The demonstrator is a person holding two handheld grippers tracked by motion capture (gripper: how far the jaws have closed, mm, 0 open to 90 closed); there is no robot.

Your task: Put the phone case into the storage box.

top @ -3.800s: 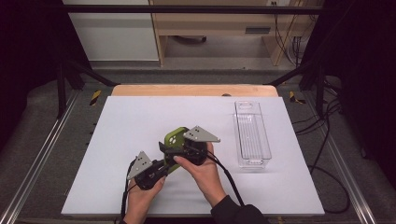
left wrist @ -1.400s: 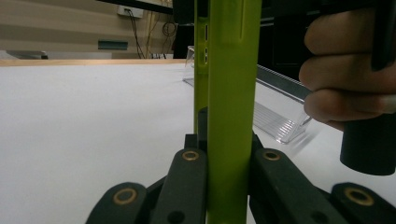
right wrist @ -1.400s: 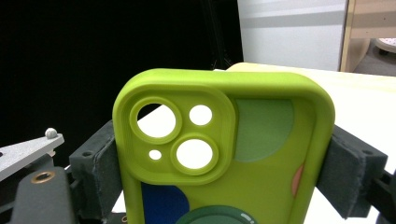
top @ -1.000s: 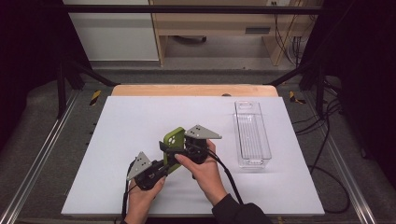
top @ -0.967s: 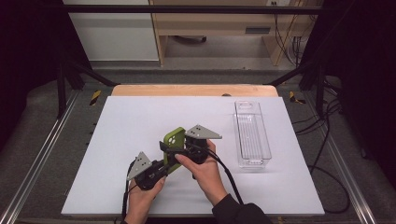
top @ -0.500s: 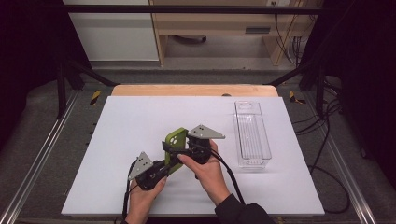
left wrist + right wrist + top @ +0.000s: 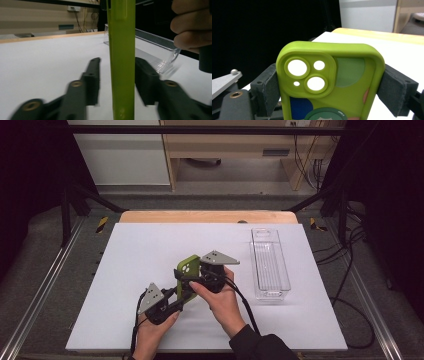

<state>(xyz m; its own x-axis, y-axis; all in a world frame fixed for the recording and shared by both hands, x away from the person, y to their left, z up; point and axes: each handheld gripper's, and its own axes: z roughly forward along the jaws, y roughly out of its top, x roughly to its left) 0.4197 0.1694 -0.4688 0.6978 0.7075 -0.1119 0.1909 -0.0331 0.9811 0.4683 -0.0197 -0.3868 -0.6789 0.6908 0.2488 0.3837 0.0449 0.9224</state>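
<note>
Green silicone, a phone case (image 7: 187, 276), stood on edge near the middle of the white bench (image 7: 140, 250), toward its near edge, caught between two tools. At its left, the left hand-held gripper (image 7: 176, 296) had its jaws spread to either side of the case's thin edge; in the left gripper view the case (image 7: 121, 57) rose between them with a gap showing on the left jaw's side, so that tool looked loosened rather than clamping. The right hand-held gripper (image 7: 192, 279) pinched the case across its width, its pads pressed to both side walls just below the camera cut-out (image 7: 308, 75). Compared with the picture from half a second before, the case and both hands had edged slightly toward the clear plastic tray (image 7: 270, 262) by the bench's right edge. I judged this a handover in progress, the right tool taking the case.
</note>
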